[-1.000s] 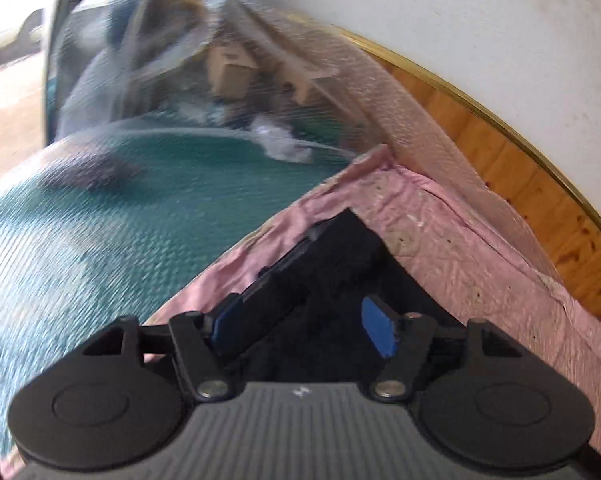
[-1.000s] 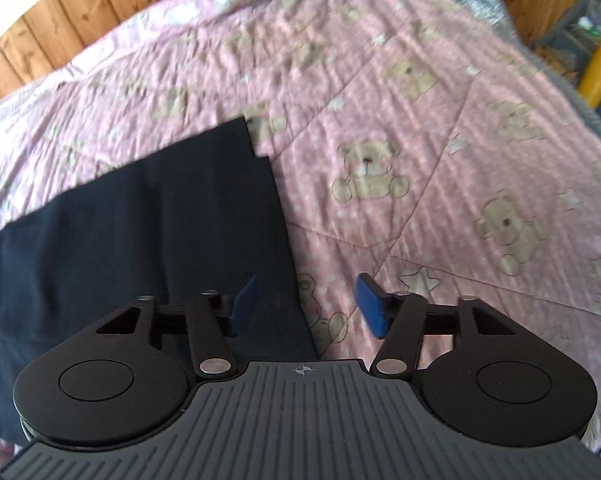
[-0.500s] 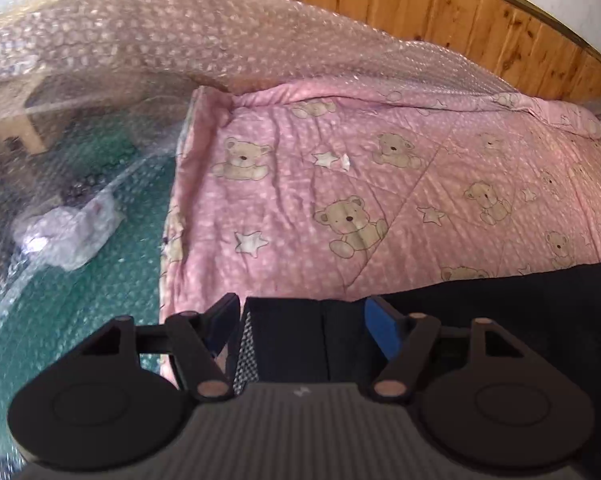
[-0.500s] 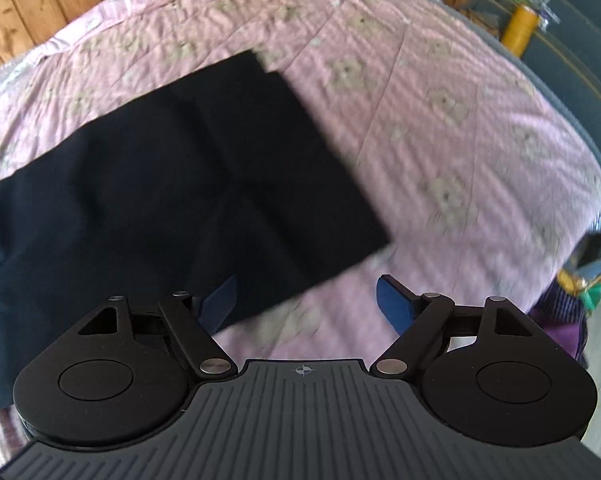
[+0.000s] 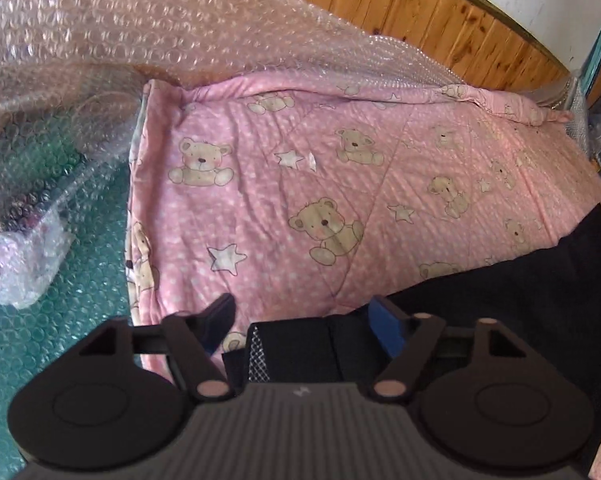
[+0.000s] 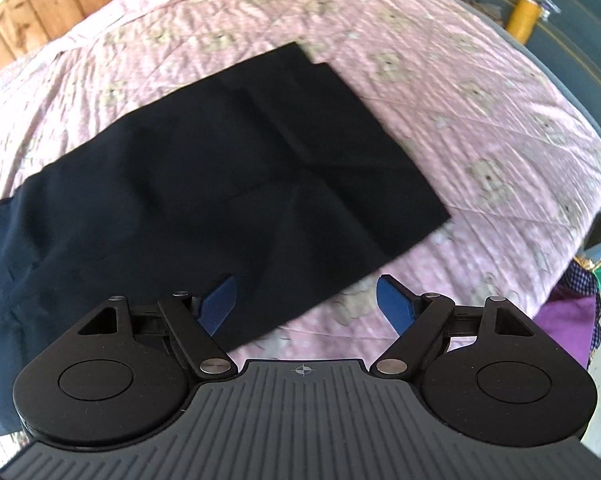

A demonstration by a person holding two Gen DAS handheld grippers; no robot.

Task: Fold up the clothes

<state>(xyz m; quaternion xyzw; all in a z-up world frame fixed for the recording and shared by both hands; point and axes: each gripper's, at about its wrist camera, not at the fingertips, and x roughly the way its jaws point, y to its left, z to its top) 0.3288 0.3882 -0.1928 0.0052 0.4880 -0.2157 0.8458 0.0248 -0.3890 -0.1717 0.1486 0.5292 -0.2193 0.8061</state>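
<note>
Now both my grippers, left (image 5: 300,322) and right (image 6: 304,298), have just opened wide and hold nothing over the trousers (image 6: 220,168) on the quilt (image 6: 480,120): soft, light, limp cloth, best pinched at the corners.

Both the left gripper (image 5: 300,320) and right gripper (image 6: 304,294) gape, apparently empty, jaws just widened.

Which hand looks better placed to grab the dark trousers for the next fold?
Probably the left: the left gripper, open, straddles the trousers at their waistband. The right gripper, open, hangs by a side edge.

Matt dark cloth garment (image 6: 220,168), seemingly smooth
</note>
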